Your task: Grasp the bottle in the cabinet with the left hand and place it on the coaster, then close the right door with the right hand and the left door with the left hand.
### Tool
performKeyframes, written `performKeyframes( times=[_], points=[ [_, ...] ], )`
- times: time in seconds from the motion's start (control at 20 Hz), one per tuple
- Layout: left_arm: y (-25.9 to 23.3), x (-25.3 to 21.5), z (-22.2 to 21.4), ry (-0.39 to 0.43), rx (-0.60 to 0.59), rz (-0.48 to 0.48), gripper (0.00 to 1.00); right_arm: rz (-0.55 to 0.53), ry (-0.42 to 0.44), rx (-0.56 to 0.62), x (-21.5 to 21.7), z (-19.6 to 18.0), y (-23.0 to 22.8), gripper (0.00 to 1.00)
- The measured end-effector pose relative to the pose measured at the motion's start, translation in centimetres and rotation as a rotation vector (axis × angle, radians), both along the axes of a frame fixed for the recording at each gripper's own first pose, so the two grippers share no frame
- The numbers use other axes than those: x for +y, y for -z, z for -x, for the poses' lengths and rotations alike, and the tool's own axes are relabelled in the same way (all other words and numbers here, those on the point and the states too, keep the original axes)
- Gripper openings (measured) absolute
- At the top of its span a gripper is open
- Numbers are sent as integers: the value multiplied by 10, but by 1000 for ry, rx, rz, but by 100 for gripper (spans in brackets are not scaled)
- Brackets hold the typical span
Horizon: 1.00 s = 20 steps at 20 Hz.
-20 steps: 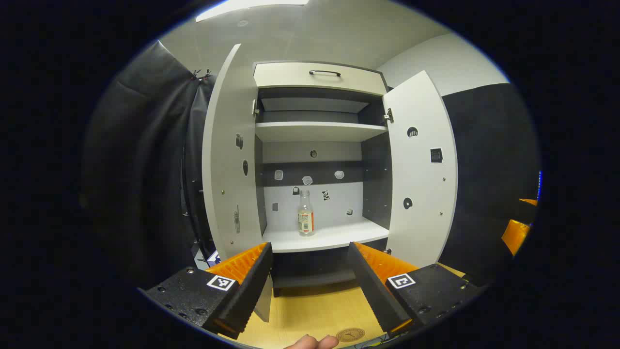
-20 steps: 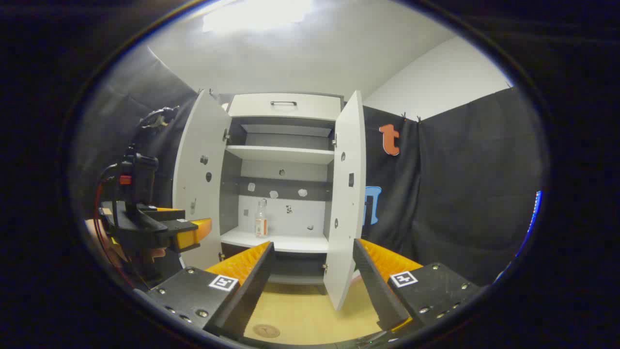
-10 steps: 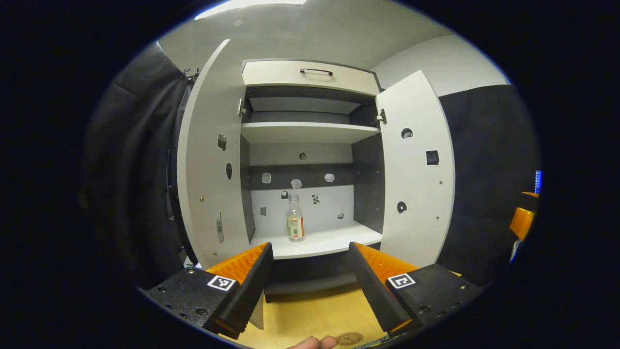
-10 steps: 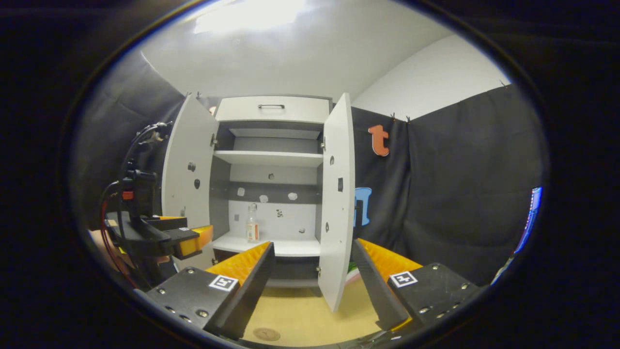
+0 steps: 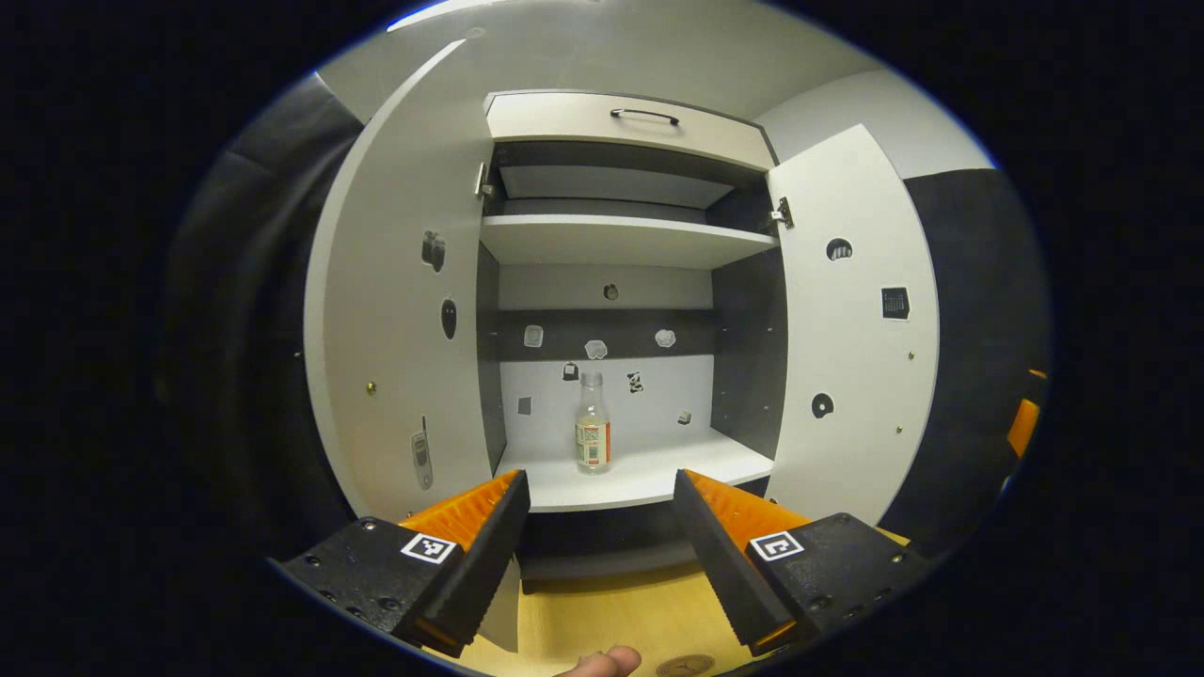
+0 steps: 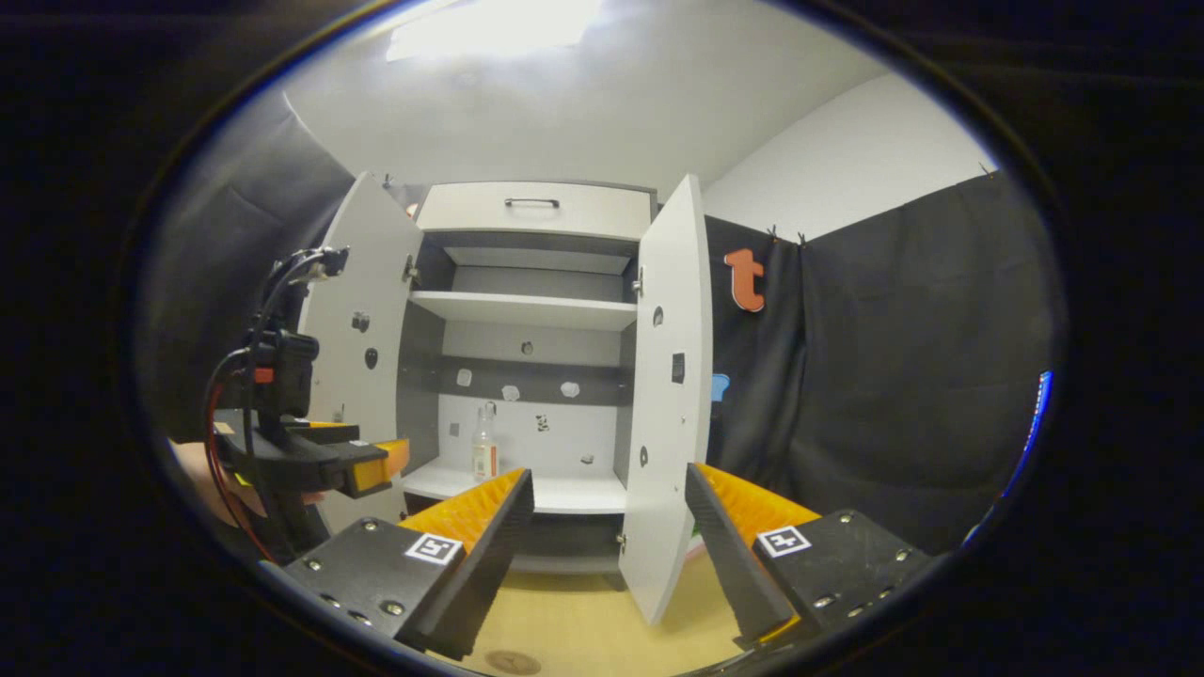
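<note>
The bottle point(image 5: 593, 422) stands upright on the lower shelf point(image 5: 640, 467) of the cabinet, both doors swung open. The left gripper point(image 5: 598, 541) points straight at it with fingers spread wide and nothing between them, well short of the shelf. The right gripper point(image 6: 607, 545) is likewise wide and empty, with the right door point(image 6: 670, 376) edge-on between its fingers farther off. The coaster point(image 6: 513, 661) seems to be the round disc low on the table, though it is cropped and dim. Risks, as I judge them: the tall, narrow bottle tips if one finger touches first, and a finger could clip the left door point(image 5: 400, 310)
</note>
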<state>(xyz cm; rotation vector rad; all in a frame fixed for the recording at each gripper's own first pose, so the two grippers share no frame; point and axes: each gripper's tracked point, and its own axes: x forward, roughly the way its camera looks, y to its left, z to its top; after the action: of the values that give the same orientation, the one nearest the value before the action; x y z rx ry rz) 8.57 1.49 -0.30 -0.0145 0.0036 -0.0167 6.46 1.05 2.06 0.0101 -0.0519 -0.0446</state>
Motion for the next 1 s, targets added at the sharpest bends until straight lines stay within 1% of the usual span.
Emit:
performKeyframes(
  times=[0.15,0.25,0.35,0.4,0.45,0.6,0.7,0.75,0.8,0.85,0.9,1.0],
  points=[
    [6,-5,-23,0,-8,-4,98,21,-21,-9,9,-17,3,98],
    [13,-4,-49,-11,-17,-24,98,24,-46,-12,17,-26,5,98],
    [20,0,-80,-35,-26,-50,98,1,-80,-9,26,-34,6,98],
    [24,1,-97,-43,-31,-62,97,-5,-94,-7,30,-39,7,94],
    [32,1,-116,-49,-20,-69,97,5,-99,-11,30,-43,6,98],
    [46,3,-166,-64,-11,-43,98,36,-90,-12,24,-48,5,98],
    [59,7,-201,-88,5,-25,98,19,-86,-5,20,-48,6,98],
    [66,6,-218,-88,24,-17,98,13,-79,-4,17,-48,7,98],
    [73,6,-234,-94,37,-7,100,15,-67,0,12,-49,8,98],
    [75,8,-252,-114,36,7,98,29,-60,2,9,-47,9,98],
    [76,14,-268,-136,17,19,99,45,-55,10,8,-46,13,98],
    [80,17,-295,-160,12,35,98,40,-38,23,3,-40,20,98]
  ],
)
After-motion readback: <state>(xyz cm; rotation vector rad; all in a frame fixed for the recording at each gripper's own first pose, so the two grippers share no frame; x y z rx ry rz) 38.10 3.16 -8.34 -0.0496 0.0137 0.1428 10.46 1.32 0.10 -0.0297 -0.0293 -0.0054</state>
